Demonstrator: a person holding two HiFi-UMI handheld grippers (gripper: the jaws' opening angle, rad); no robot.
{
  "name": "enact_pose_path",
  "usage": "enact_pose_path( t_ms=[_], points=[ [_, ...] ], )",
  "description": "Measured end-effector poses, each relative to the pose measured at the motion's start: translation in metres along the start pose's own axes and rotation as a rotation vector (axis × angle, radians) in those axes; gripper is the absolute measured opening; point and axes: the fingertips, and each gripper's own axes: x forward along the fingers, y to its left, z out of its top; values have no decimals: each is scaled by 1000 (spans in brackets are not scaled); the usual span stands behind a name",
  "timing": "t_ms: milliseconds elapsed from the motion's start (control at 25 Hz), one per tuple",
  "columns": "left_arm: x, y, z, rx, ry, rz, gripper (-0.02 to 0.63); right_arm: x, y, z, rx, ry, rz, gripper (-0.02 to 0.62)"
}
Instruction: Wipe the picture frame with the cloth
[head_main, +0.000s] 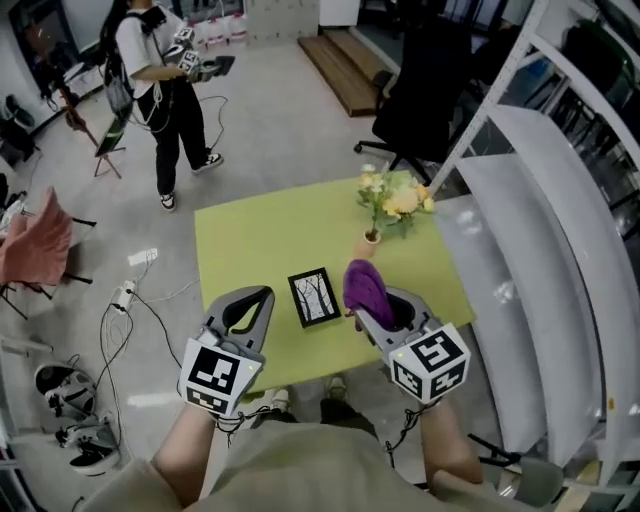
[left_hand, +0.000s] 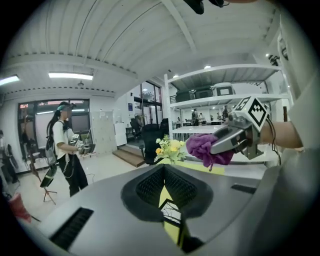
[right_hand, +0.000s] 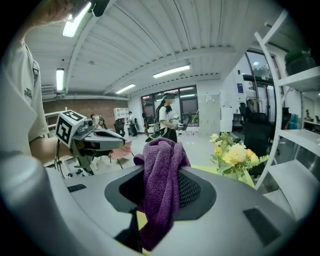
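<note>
Picture frame (head_main: 314, 297) lies flat on the green tabletop (head_main: 250, 240), black border, tree print facing up. Right gripper (head_main: 375, 312) is just right of the frame, fingers pinching the purple cloth (head_main: 363, 284) — the cloth is bunched over the tips and hangs down between them, held up off the tabletop and not on the frame. Left gripper (head_main: 262, 297) is just left of the frame, fingers pressed together at the tips, nothing in them. Flowers (head_main: 392, 200) stand beyond the frame, well apart.

Judgement: the frame looks light, stiff and maybe glazed — it will likely slide under a wipe, so steady it at its left edge. The cloth is soft and floppy; the pinch at the bunch looks secure.
</note>
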Motion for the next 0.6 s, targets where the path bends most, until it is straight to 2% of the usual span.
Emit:
enact_pose_path(
  t_ms=[280,600],
  points=[
    [49,5,-35,-102,85,94,8,65,-35,-19,-91,140,194,141],
    [90,3,-118,-233,212,108,8,150,-32,-69,-204,334,365,141]
  ],
)
